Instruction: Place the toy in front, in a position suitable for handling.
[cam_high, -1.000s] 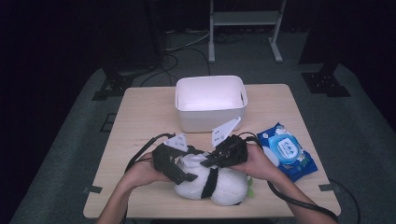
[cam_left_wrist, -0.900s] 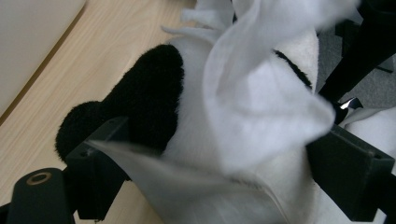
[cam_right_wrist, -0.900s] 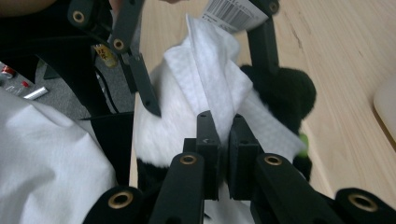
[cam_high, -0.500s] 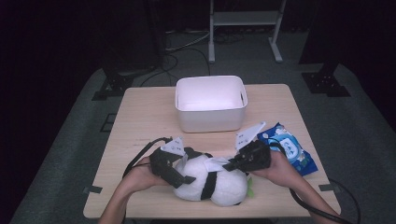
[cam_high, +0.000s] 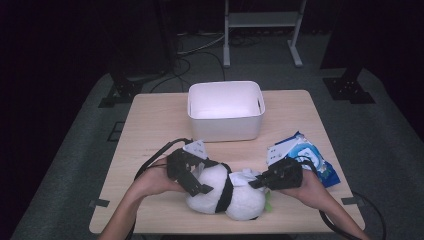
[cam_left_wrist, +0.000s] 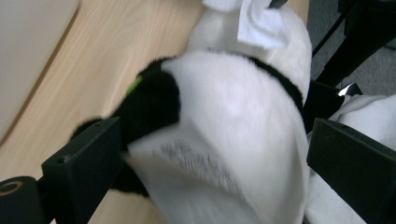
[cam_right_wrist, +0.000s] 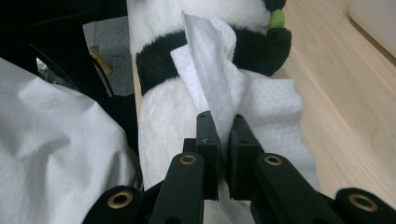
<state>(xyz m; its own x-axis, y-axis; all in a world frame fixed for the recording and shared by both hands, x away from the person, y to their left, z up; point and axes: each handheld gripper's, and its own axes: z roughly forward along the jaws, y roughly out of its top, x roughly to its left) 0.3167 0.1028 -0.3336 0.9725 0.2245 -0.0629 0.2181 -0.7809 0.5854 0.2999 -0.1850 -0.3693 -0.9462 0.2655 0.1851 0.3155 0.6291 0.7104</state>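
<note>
At the near edge of the table (cam_high: 150, 125), about 6 o'clock from the white bin (cam_high: 225, 111): one panda plush toy (cam_high: 227, 192), lying on its side, long axis running roughly 9 to 3 o'clock across the table front.

Left gripper (cam_high: 192, 175): at the toy's 9 o'clock end, jaws spread wide to either side of the body; in the left gripper view the toy (cam_left_wrist: 224, 116) sits between them with its printed tag foremost. Whether the jaws actually press the fur, I cannot tell.

Right gripper (cam_high: 260, 181): at the toy's 2 o'clock shoulder, jaws narrow and pinched on a white wipe (cam_right_wrist: 219, 88) that drapes over the toy's back across the black band.

Wipe packet (cam_high: 305, 157), blue: at 3 o'clock of the toy, just beyond the right hand.

Judgement: the wipe lies straight ahead of the right jaws, on the toy; any wiping stroke likely runs along the long axis, toward the left gripper steadying the far end.
</note>
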